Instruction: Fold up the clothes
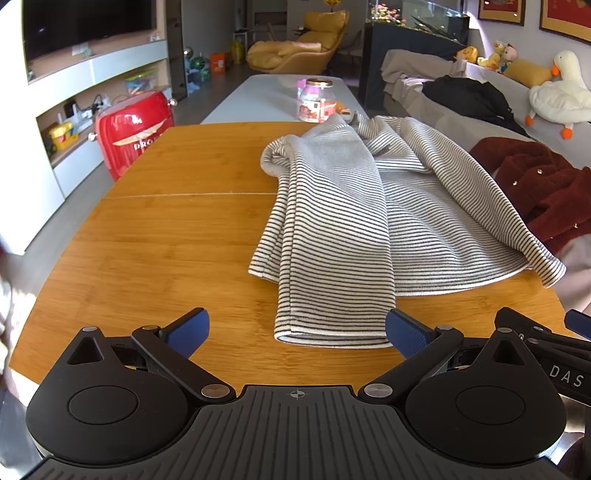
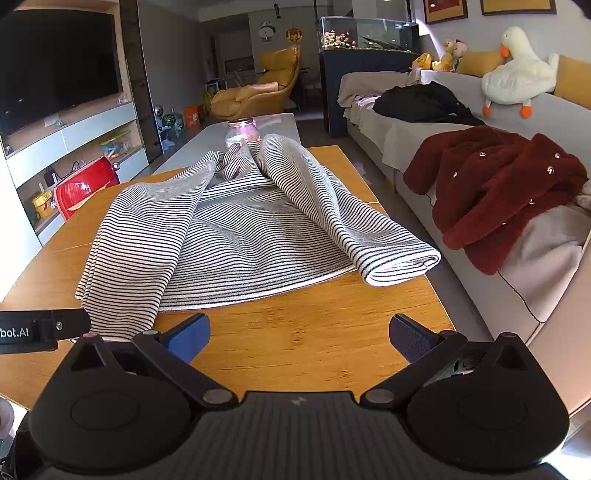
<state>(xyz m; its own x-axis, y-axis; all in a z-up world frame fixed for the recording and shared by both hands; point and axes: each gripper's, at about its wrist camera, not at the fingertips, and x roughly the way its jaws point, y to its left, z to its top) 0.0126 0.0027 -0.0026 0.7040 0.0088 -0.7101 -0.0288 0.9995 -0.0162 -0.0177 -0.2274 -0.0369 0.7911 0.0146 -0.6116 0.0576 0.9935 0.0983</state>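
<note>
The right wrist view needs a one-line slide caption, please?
Open right gripper hovers over the wooden table before a partly folded striped garment.

The wooden table [image 2: 314, 354] stands in a living room with a grey floor. Left of the table is a wall unit with a dark television [image 2: 55, 66] and open shelves; a red case [image 1: 133, 136] stands just beside the table there. Right of the table runs a long grey sofa [image 2: 480, 295], and on it lie a dark red coat [image 2: 498, 192], a black garment [image 2: 421, 103] and a white toy goose [image 2: 517, 77]. Beyond the table stand a yellow armchair [image 1: 299, 48] and an aquarium [image 2: 365, 35]. Sunlight falls on the sofa.
</note>
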